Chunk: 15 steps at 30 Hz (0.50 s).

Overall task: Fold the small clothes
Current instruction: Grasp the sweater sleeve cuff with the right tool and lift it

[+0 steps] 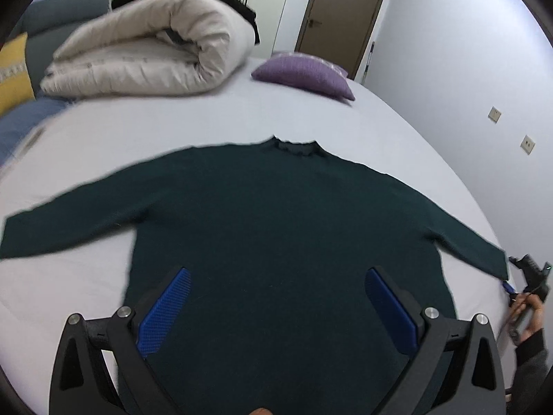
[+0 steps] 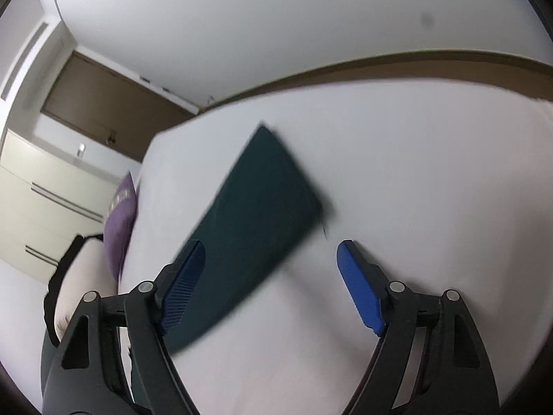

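Nearest in the left wrist view, the left gripper (image 1: 276, 297) has its ribbed blue fingers (image 1: 166, 311) spread wide over the hem, gripping nothing. The dark green knit sweater (image 1: 276, 228) lies flat on the bed (image 1: 103, 145), a smooth pale sheet, collar pointing away, sleeves stretched out crosswise. At the right cuff, the right gripper (image 2: 273, 287) stands partly open, empty, the sleeve (image 2: 255, 207) running diagonally between its fingers. Farther off lie a rolled cream quilt (image 1: 145, 55) and a purple pillow (image 1: 304, 72).
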### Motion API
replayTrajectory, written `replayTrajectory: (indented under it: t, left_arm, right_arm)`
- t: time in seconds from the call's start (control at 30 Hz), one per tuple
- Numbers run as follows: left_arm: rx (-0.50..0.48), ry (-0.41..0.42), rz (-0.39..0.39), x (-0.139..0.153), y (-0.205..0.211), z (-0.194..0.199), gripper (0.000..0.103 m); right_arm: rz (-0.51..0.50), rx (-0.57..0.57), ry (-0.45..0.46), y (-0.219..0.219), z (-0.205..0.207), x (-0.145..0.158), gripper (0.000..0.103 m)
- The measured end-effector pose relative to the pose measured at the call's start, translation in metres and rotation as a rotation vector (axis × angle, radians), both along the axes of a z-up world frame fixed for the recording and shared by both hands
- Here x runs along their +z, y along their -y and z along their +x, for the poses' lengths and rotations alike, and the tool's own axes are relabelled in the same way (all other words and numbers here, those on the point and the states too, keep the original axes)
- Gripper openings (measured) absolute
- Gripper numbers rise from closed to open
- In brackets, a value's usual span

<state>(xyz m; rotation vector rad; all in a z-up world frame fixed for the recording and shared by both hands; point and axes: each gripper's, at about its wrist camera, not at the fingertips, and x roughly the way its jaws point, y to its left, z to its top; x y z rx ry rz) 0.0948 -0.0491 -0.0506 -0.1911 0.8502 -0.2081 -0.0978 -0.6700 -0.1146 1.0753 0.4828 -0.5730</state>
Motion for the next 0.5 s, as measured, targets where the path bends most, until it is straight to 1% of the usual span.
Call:
replayTrajectory:
  t: [0.03, 0.07, 0.1, 0.13, 0.17, 0.2, 0.27, 0.3, 0.33, 0.37, 0.4, 0.5]
  left_arm:
    - [-0.005, -0.009, -0.020, -0.003, 0.001, 0.006, 0.103]
    - [-0.009, -0.016, -0.032, -0.005, 0.002, 0.011, 0.103]
    - [-0.015, -0.026, -0.046, -0.008, 0.003, 0.016, 0.103]
    - [-0.025, -0.034, -0.063, -0.010, 0.004, 0.020, 0.103]
    - [-0.031, -0.038, -0.080, -0.012, 0.003, 0.023, 0.103]
    - [-0.034, -0.040, -0.101, -0.014, 0.002, 0.026, 0.102]
    - [-0.039, -0.042, -0.136, -0.017, -0.001, 0.033, 0.101]
    - [-0.038, -0.049, -0.160, -0.019, -0.004, 0.037, 0.099]
    - [-0.038, -0.057, -0.186, -0.021, -0.008, 0.041, 0.094]
    - [-0.037, -0.063, -0.204, -0.021, -0.010, 0.043, 0.092]
    - [-0.036, -0.070, -0.221, -0.023, -0.014, 0.046, 0.090]
    - [-0.017, -0.073, -0.273, -0.025, -0.027, 0.052, 0.089]
  right_arm:
    - [-0.001, 0.009, 0.003, 0.006, 0.005, 0.000, 0.061]
    - [0.002, 0.031, -0.001, 0.013, 0.014, -0.003, 0.047]
    - [0.002, 0.044, -0.014, 0.017, 0.019, -0.006, 0.039]
    - [-0.003, 0.053, -0.038, 0.020, 0.023, -0.009, 0.023]
    - [-0.018, 0.058, -0.066, 0.021, 0.027, -0.010, 0.013]
    - [-0.033, 0.067, -0.081, 0.019, 0.029, -0.008, 0.009]
    - [-0.084, 0.100, -0.087, 0.005, 0.038, 0.006, 0.008]
    - [-0.134, 0.141, -0.098, -0.010, 0.047, 0.019, 0.008]
    - [-0.185, 0.194, -0.102, -0.029, 0.060, 0.032, 0.007]
    - [-0.210, 0.233, -0.101, -0.042, 0.071, 0.042, 0.007]
    - [-0.240, 0.297, -0.091, -0.065, 0.087, 0.054, 0.007]
    - [-0.335, 0.509, -0.068, -0.149, 0.138, 0.081, 0.007]
